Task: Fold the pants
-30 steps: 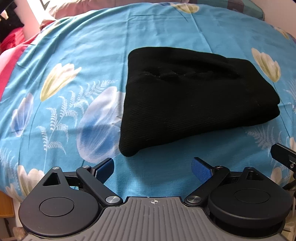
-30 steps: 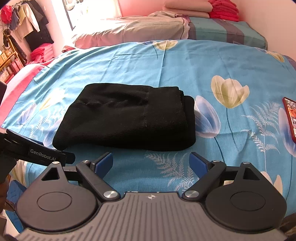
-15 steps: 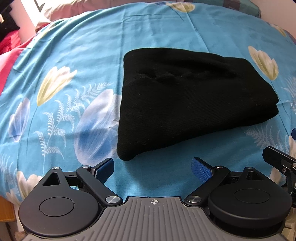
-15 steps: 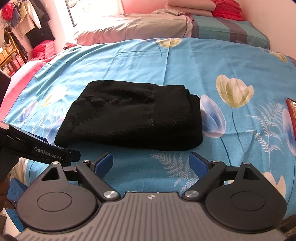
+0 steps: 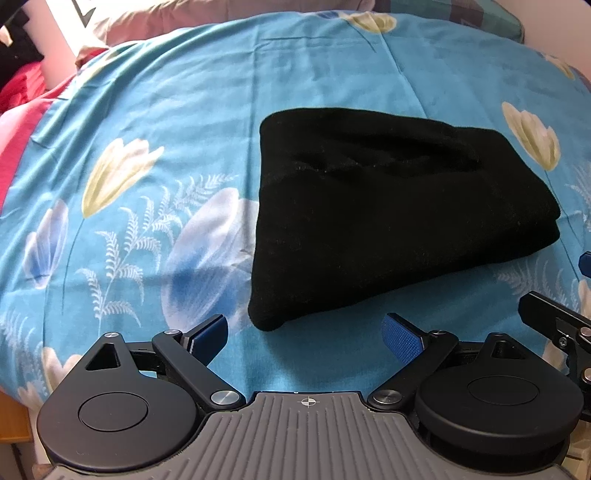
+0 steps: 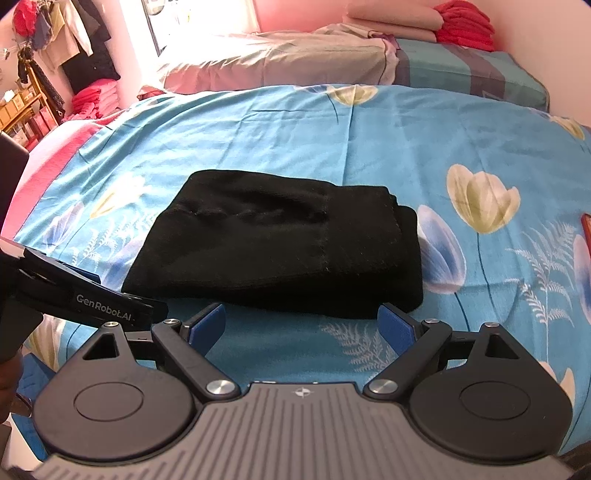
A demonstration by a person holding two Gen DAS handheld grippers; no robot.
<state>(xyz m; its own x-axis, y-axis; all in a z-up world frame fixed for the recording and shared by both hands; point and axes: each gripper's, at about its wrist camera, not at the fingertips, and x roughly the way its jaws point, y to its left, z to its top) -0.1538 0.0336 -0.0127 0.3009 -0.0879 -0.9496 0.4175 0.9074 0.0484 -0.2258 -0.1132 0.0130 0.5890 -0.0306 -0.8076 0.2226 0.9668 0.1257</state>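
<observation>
black pants (image 5: 399, 218) lie folded into a compact stacked bundle on the blue tulip-print bedsheet (image 5: 184, 122), roughly centre of the bed. layered edges of the fold face the right side in the right wrist view (image 6: 288, 243); a vertical seam line runs down the top layer.

left gripper (image 5: 304, 334): blue pads spread wide, nothing between them, held just short of the bundle's near corner, not touching it.

right gripper (image 6: 302, 322): blue pads spread wide, empty, just in front of the bundle's near edge; contact cannot be confirmed.

each gripper's body shows at the edge of the other's view.

beyond the sheet: a beige blanket (image 6: 280, 62), stacked red clothes (image 6: 465, 24), hanging garments (image 6: 62, 40) at far left.
</observation>
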